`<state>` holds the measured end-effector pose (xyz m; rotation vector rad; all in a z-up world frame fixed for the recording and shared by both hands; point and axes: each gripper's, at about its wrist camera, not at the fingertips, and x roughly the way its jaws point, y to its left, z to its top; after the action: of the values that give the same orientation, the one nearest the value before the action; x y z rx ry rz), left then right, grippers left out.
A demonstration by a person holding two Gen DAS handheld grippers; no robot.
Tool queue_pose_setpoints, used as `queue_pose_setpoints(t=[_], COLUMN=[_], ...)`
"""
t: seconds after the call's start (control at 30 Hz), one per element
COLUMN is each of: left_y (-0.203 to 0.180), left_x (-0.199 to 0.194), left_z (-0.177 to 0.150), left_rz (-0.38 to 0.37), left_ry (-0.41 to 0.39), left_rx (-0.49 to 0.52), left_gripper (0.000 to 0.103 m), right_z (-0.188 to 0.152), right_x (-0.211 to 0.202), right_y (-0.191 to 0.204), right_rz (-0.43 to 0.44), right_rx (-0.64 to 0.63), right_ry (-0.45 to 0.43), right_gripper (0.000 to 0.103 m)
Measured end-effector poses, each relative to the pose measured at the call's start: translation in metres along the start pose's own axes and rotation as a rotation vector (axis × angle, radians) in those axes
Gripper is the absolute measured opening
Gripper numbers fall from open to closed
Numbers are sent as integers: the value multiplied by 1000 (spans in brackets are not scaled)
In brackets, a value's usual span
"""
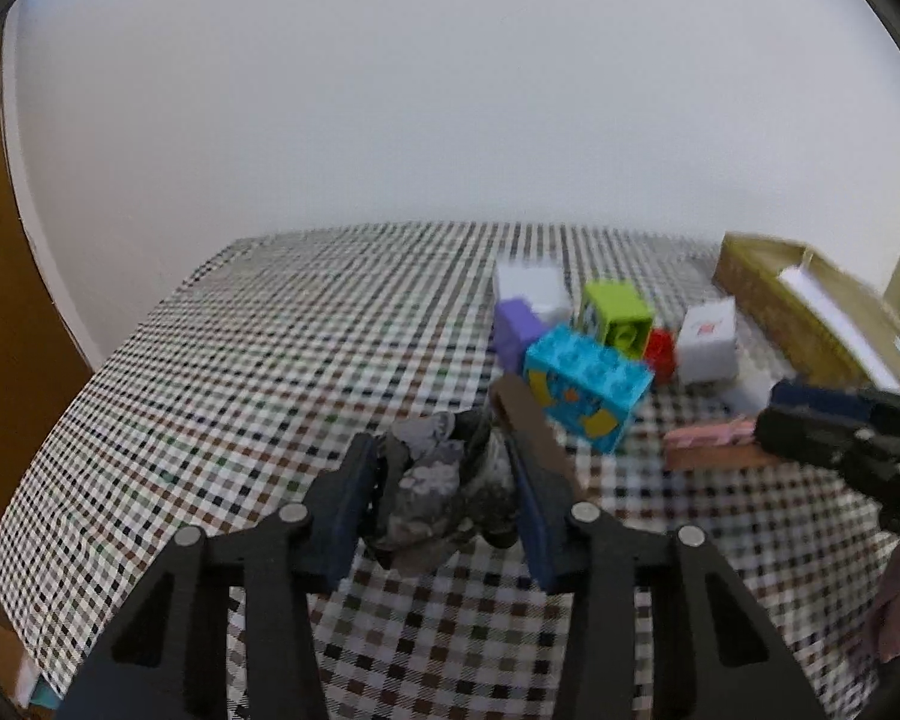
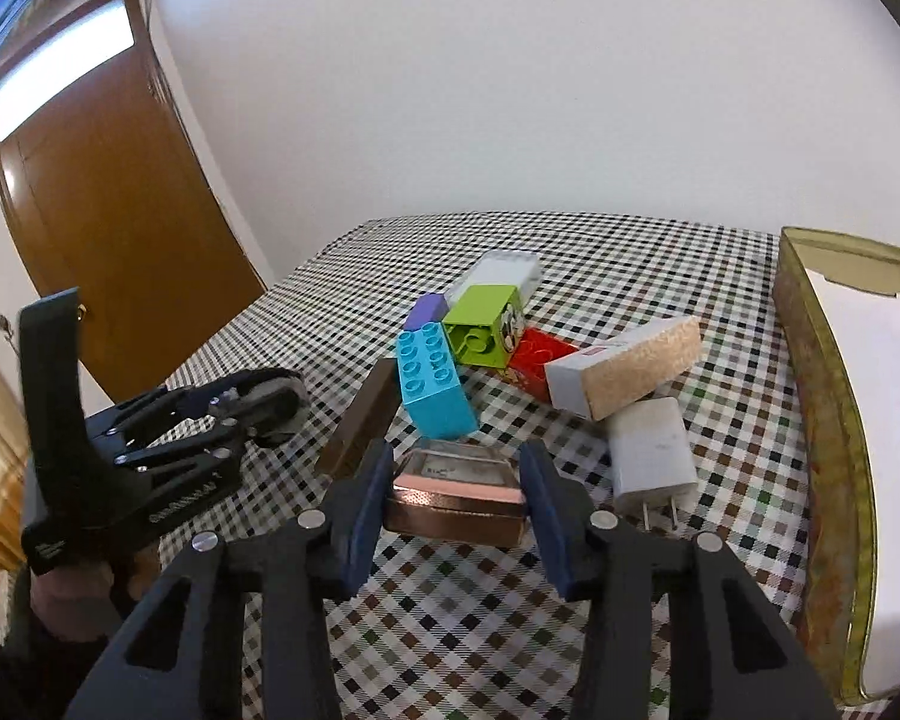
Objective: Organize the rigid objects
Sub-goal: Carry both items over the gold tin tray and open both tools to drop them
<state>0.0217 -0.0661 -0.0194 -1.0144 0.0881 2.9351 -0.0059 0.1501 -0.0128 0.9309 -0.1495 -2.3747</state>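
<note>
Both your jaw pairs pinch something. Your left gripper (image 1: 444,480) clamps a crumpled grey-black lump (image 1: 435,480), its material unclear, between its blue pads, off the checked tablecloth (image 1: 210,360). Just ahead of its right pad a dark brown rectangular bar (image 1: 525,414) leans against a turquoise studded plastic brick (image 1: 588,387). Beyond that brick sit a purple block (image 1: 513,330), a white box (image 1: 531,285), a lime-green plastic brick (image 1: 618,312), a small red brick (image 1: 660,348) and a white cube-shaped box (image 1: 708,339).

Your right gripper (image 2: 456,498) squeezes a copper-coloured rectangular metal tin (image 2: 456,507) by its short ends, lifted clear of the cloth. Directly ahead of those jaws lies the turquoise brick. Ahead and to the right rests a white carton with a cork-textured side (image 2: 624,369). Just beside the right pad lies a white two-pin plug adapter (image 2: 651,450). Far right of the jaws stands a long gold-rimmed open tin tray (image 2: 822,420), white inside.
</note>
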Motion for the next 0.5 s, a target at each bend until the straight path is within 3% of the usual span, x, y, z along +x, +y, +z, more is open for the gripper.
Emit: queue_pose_setpoints(t=[0.23,0.37,0.5], left_y=[-4,-28,-67], left_x=[-28,-37,-41], left_z=[9,24,38], left_rz=[-15,-55,-125], left_ry=[-76,-124,-148], left_rx=[10,48,92], left_gripper=[43,43,43], right_z=[7,6,3], right_x=[-36,-85,-123], right_y=[-14,-51,-88], right_rz=[6,-75,-176], right_rx=[46,135,166], right_ry=[-142,-294,-368], right_gripper=[47,47,47])
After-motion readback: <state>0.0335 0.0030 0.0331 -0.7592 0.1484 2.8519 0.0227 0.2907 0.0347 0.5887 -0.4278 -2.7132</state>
